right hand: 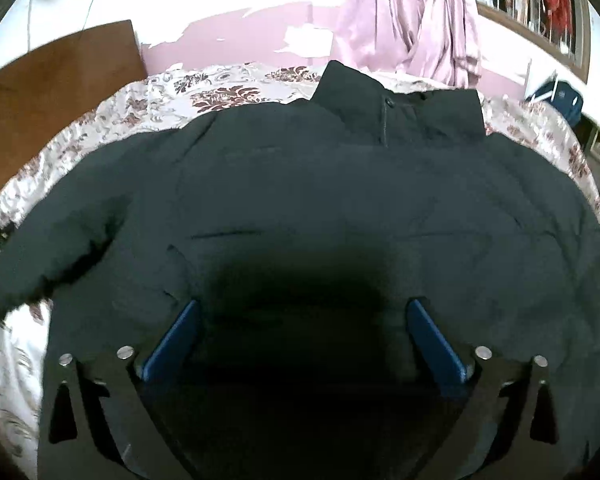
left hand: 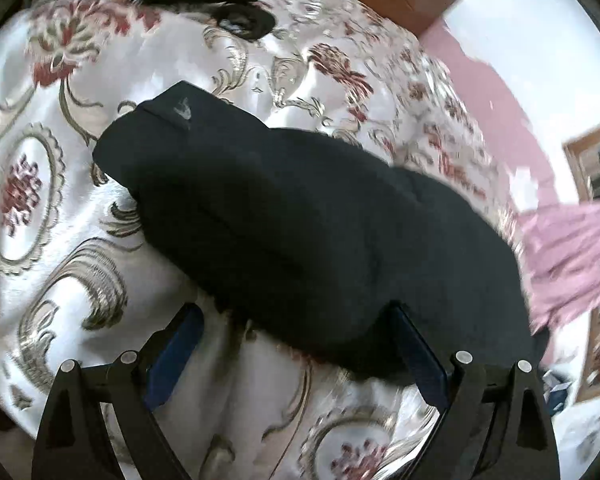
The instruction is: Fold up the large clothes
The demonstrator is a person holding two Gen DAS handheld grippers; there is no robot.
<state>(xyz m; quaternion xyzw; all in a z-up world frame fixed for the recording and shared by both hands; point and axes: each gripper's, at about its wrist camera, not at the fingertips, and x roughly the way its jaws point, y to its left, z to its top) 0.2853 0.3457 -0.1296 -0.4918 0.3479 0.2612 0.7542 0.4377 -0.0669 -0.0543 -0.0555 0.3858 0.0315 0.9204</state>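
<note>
A large black padded jacket (right hand: pixel 340 200) lies spread front-up on the floral bedspread (right hand: pixel 148 108), its collar (right hand: pixel 400 108) and zip at the far side. In the right wrist view my right gripper (right hand: pixel 303 307) hovers over the jacket's lower body. Its blue pads (right hand: pixel 176 340) stand wide open with nothing pinched. In the left wrist view one sleeve (left hand: pixel 280 216) runs diagonally across the bedspread (left hand: pixel 60 280), cuff (left hand: pixel 156 128) at the upper left. My left gripper (left hand: pixel 296 312) is open near the sleeve's shoulder end, and its right finger (left hand: pixel 420 352) overlaps the fabric's edge.
A second dark garment (left hand: pixel 220 4) lies at the far edge of the bed. A wooden headboard (right hand: pixel 56 80) borders the bed on one side. Pink curtains (right hand: pixel 404 20), a pink wall and a framed window (right hand: pixel 540 8) stand beyond the bed.
</note>
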